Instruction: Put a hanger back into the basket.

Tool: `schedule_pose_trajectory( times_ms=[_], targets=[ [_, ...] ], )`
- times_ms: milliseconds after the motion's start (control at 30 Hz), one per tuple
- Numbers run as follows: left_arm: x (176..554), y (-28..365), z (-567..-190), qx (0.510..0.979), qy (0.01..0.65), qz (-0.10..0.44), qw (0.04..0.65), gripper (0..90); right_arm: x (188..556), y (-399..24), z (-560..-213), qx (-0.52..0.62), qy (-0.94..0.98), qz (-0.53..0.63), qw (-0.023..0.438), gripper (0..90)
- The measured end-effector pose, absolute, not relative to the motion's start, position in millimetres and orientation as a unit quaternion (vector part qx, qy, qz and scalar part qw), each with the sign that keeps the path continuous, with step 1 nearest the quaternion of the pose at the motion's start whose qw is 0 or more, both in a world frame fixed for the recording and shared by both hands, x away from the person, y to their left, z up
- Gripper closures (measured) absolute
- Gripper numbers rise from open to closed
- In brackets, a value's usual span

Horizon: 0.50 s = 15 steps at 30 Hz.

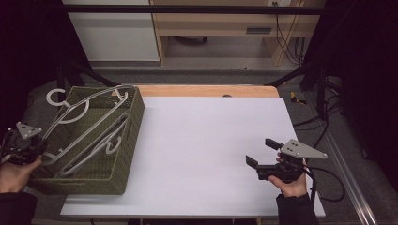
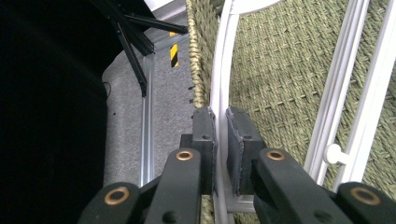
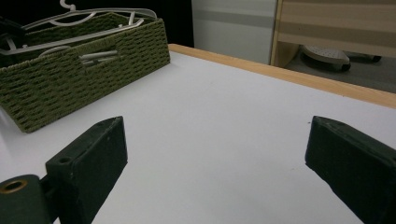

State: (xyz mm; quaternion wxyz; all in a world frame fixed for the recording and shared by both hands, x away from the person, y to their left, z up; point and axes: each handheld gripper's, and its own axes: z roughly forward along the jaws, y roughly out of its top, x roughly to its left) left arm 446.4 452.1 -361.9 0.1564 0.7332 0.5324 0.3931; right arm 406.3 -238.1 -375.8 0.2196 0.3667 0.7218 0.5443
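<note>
White hanger [image 2: 219,70] lay in the green woven basket [image 1: 126,154] at the frame's left, its lower bar clenched by the left claw [image 2: 220,122]. Right claw [image 1: 263,152] hovered released over the desk [image 1: 202,140], lower right.

Black left gripper [image 2: 220,123], brass rivets; right gripper [image 1: 263,153], grey triangular plate, black cable; dark sleeves.

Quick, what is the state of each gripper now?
Left gripper: closed on a white hanger.
Right gripper: open, holding nothing.
</note>
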Motion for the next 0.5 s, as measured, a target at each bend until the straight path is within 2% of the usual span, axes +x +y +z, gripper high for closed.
schedule_pose_trajectory(
  times_ms=[300, 500],
  targets=[
    [440.2, 446.1, -353.1, 0.738, 0.515, 0.411, 0.147, 82.9, 406.9, -237.0, -376.8, 0.369, 0.723, 0.543, 0.217, 5.8],
    [443.3, 445.8, -363.1, 0.734, 0.525, 0.41, 0.134, 82.8, 406.3, -237.9, -376.0, 0.367, 0.722, 0.545, 0.219, 5.8]
  ],
)
